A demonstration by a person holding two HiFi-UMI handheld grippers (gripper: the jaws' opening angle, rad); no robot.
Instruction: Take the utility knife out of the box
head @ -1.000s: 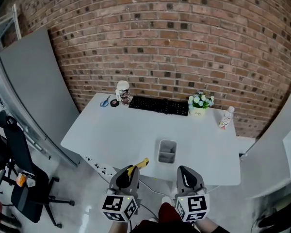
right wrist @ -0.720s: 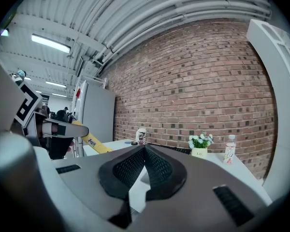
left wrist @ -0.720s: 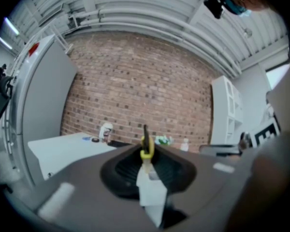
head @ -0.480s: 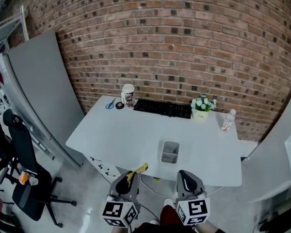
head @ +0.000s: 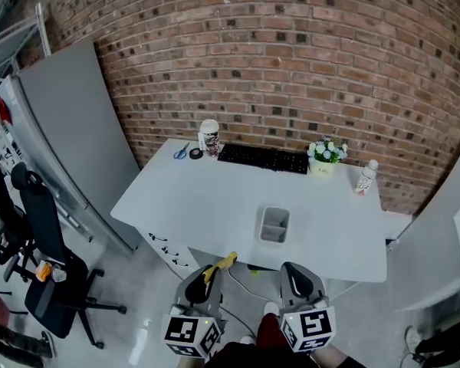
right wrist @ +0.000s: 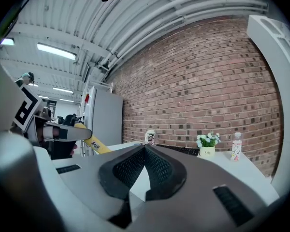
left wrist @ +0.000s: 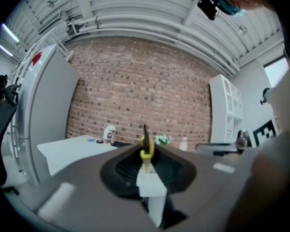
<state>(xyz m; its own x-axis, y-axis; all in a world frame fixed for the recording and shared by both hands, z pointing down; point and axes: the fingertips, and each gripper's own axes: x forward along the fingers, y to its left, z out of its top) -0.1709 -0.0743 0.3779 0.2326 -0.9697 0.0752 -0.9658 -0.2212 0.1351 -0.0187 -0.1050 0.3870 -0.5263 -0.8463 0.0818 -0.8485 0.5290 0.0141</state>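
Note:
A yellow utility knife [head: 221, 264] is clamped in my left gripper [head: 208, 277], its tip pointing up and ahead. In the left gripper view the knife [left wrist: 146, 148] stands edge-on between the pads, and the gripper [left wrist: 146, 162] is shut on it. The grey box [head: 274, 225] stands near the front edge of the white table [head: 207, 202], well ahead of both grippers. My right gripper [head: 292, 273] is shut with nothing in it; in its own view the gripper [right wrist: 145, 148] shows its pads meeting at the tip. That view also catches the knife [right wrist: 97, 144] at the left.
At the table's back stand a black keyboard [head: 263, 158], a cup [head: 209, 136], blue scissors [head: 181, 152], a flower pot [head: 326, 156] and a small bottle [head: 366, 178]. A black office chair [head: 42, 251] and a grey panel [head: 77, 133] are at the left. Cables [head: 253, 274] lie on the floor.
Both grippers, the left one still holding the knife, have drawn back from the table's front edge. The table and box now lie farther ahead.

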